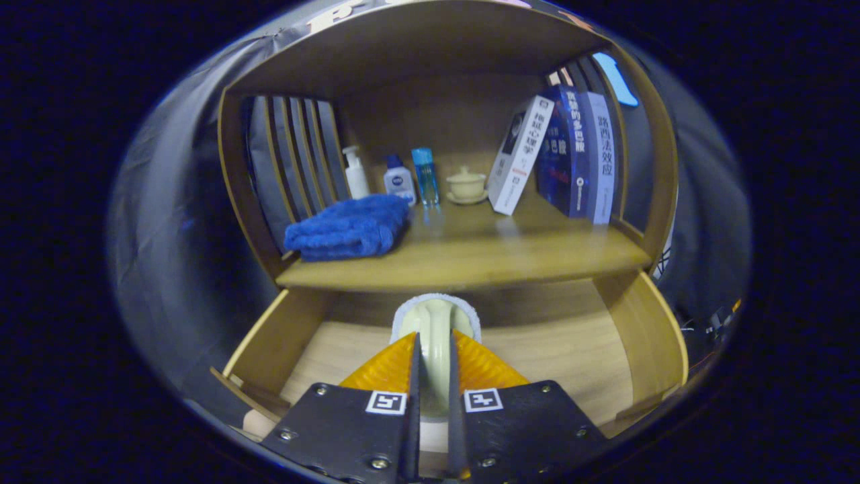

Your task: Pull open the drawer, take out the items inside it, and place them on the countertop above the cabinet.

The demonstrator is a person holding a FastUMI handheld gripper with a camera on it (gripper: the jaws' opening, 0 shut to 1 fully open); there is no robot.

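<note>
1. Two fingers of the tongs [434, 349] stand nearly together, pressing a pale cream, handle-shaped object with a white fuzzy rim [435, 323] from both sides.
2. Below it lies the open light wooden drawer [598, 363], its floor bare around the object.
3. Above the drawer, the wooden counter [470, 259] carries a folded blue towel [349, 228], small bottles [399, 180], a cream lidded cup [466, 184] and leaning books [564, 154].

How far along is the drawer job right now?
The wooden drawer already stands pulled open below the shelf. In hand: the gripper is shut on a pale cream brush with a white bristle rim, held above the drawer floor. Left: setting it on the wooden countertop near the folded blue towel.
</note>
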